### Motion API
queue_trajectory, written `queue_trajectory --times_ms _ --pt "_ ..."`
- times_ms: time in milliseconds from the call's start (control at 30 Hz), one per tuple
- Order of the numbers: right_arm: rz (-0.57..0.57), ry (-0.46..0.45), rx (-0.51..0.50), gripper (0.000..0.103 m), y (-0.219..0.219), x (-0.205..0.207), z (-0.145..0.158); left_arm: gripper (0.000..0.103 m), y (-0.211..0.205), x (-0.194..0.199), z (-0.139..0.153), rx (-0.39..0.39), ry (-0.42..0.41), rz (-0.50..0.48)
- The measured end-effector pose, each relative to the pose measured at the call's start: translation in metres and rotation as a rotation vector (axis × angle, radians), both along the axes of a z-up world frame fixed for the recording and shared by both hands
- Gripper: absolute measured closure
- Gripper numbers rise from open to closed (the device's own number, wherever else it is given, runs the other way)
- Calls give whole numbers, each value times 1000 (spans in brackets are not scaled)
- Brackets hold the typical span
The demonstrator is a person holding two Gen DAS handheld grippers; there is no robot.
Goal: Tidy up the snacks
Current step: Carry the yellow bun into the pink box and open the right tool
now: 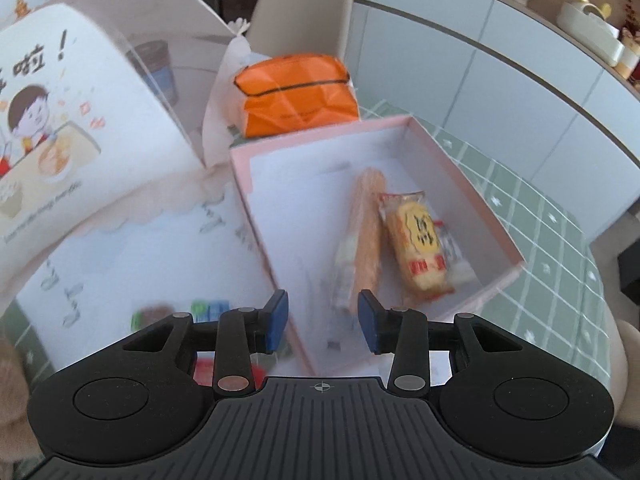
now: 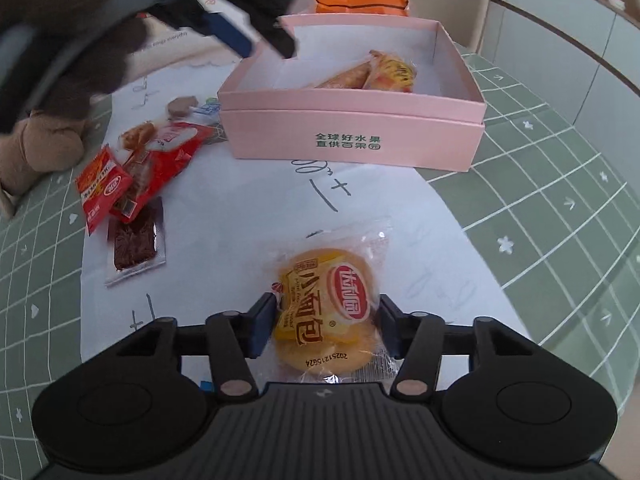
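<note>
A pink box (image 1: 472, 184) (image 2: 360, 136) stands open on the table. Inside lie a long orange snack stick (image 1: 366, 236) (image 2: 344, 77) and a yellow wrapped rice cracker (image 1: 420, 244) (image 2: 392, 74). My left gripper (image 1: 322, 322) is open and empty, above the box's near left edge; it also shows in the right wrist view (image 2: 240, 28). My right gripper (image 2: 326, 326) is shut on a yellow small-bread packet (image 2: 330, 308), just above the white paper sheet (image 2: 240, 216), in front of the box.
Red snack packets (image 2: 136, 172), a dark shredded snack in a clear pack (image 2: 134, 242) and small candies (image 2: 200, 108) lie left of the box. An orange pouch (image 1: 296, 92) sits behind the box. A cartoon paper bag (image 1: 80, 120) and a plush toy (image 2: 36, 148) stand at left.
</note>
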State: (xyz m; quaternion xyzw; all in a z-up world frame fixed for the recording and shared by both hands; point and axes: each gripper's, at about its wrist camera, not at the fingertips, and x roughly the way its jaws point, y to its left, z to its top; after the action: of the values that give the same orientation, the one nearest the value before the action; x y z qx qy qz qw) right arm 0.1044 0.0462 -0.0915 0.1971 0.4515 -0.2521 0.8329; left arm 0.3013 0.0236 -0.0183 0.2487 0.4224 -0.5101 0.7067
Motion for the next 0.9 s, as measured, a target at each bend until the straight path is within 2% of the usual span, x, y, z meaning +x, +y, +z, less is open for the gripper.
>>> queue_trajectory --times_ms 133,233,400,500,533,567,667,800,900 --pt "-9 -19 -58 53 -8 -1 26 60 28 -8 3 12 20 -54" --pt "-70 -55 -125 53 -28 4 54 60 52 -10 3 21 62 -64" --pt "-174 -130 -197 53 -76 48 86 60 81 -11 -8 50 111 -100" --pt "-186 -161 -206 52 -98 87 83 60 92 -6 -17 45 144 -96" --pt "-193 -155 -196 49 -105 99 78 60 95 -4 -20 44 152 -91" --pt "-209 -130 -189 43 -111 111 70 60 100 -3 -24 52 158 -85" --pt "-223 -69 -196 41 -112 128 55 61 106 -1 -33 78 166 -104" --pt "-234 -71 -147 39 -106 120 52 61 105 2 -41 108 111 -128" --pt "-261 -33 -143 39 -98 103 51 61 103 3 -44 114 47 -136"
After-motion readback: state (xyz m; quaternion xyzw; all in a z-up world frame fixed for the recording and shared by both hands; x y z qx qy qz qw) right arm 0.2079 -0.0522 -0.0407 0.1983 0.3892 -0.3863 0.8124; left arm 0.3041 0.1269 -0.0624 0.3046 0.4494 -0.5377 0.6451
